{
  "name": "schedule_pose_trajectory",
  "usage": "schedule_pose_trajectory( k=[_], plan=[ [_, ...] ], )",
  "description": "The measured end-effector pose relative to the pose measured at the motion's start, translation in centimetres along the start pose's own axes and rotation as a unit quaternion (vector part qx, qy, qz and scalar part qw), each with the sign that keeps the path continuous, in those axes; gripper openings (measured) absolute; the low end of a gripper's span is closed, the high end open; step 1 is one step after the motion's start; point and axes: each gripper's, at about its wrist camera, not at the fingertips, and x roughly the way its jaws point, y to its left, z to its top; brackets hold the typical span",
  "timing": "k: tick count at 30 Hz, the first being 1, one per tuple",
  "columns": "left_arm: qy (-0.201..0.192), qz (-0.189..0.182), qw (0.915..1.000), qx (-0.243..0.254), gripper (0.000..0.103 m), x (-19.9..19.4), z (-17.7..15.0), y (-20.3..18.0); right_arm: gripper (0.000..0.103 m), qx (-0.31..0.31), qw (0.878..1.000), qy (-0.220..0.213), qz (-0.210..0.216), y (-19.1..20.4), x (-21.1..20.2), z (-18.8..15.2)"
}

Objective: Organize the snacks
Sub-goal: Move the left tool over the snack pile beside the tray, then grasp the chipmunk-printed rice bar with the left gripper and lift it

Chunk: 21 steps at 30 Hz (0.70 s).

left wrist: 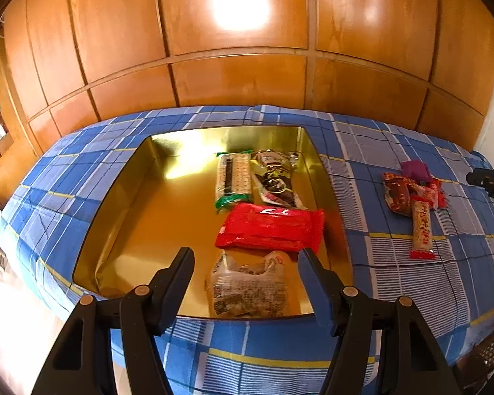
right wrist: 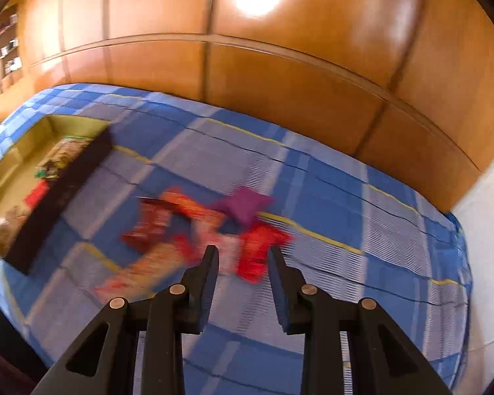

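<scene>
A gold tray (left wrist: 138,197) lies on the blue checked bedspread. In it are a green-edged cracker pack (left wrist: 233,177), a dark snack bag (left wrist: 275,177), a red pack (left wrist: 270,227) and a clear bag (left wrist: 247,286). My left gripper (left wrist: 246,255) is open and empty, above the clear bag. A loose pile of snacks (left wrist: 411,191) with a long wafer bar (left wrist: 421,230) and a purple packet (left wrist: 415,168) lies right of the tray. My right gripper (right wrist: 243,251) is open and empty, just short of a red packet (right wrist: 260,247) in the blurred pile; the purple packet (right wrist: 243,204) lies beyond.
A wooden wardrobe wall (left wrist: 240,65) stands behind the bed. The tray (right wrist: 26,144) shows at the left in the right wrist view, with its dark outer side (right wrist: 62,197) facing me. The bedspread (right wrist: 362,230) stretches to the right. A white wall (right wrist: 490,230) is at far right.
</scene>
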Motion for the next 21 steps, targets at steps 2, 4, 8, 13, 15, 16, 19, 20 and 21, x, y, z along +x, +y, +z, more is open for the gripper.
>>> schedule_pose_trajectory(
  k=[2, 4, 8, 13, 15, 16, 19, 20, 21],
  plan=[
    [0.0, -0.004, 0.9999, 0.01, 0.066, 0.0, 0.3, -0.7, 0.031, 0.023, 0.999, 0.009, -0.02, -2.7, 0.9, -0.5],
    [-0.002, -0.01, 0.9997, 0.023, 0.066, 0.0, 0.6, -1.7, 0.031, 0.053, 0.998, 0.016, -0.034, -5.1, 1.8, -1.1],
    [-0.005, -0.026, 0.9986, 0.046, 0.066, 0.1, 1.5, -3.8, 0.031, 0.144, 0.986, 0.061, -0.051, -8.8, 3.7, -2.2],
    [-0.006, -0.045, 0.9959, 0.078, 0.066, 0.4, 2.4, -6.6, 0.031, 0.177, 0.982, 0.062, -0.04, -9.8, 3.6, -2.2],
    [-0.004, -0.054, 0.9946, 0.088, 0.066, 0.6, 2.7, -7.7, 0.031, 0.176, 0.982, 0.059, -0.038, -9.8, 3.4, -2.1],
    [-0.003, -0.059, 0.9938, 0.094, 0.066, 0.7, 2.8, -8.3, 0.031, 0.175, 0.982, 0.058, -0.038, -9.7, 3.4, -2.0],
    [-0.001, -0.07, 0.9912, 0.113, 0.066, 1.1, 3.1, -10.0, 0.031, 0.179, 0.982, 0.053, -0.032, -9.8, 3.2, -1.9],
    [0.002, -0.074, 0.9901, 0.119, 0.066, 1.3, 3.2, -10.6, 0.031, 0.181, 0.982, 0.051, -0.03, -9.9, 3.1, -1.9],
    [0.004, -0.078, 0.9894, 0.123, 0.066, 1.5, 3.2, -11.1, 0.031, 0.182, 0.981, 0.051, -0.03, -9.8, 3.1, -1.9]
  ],
)
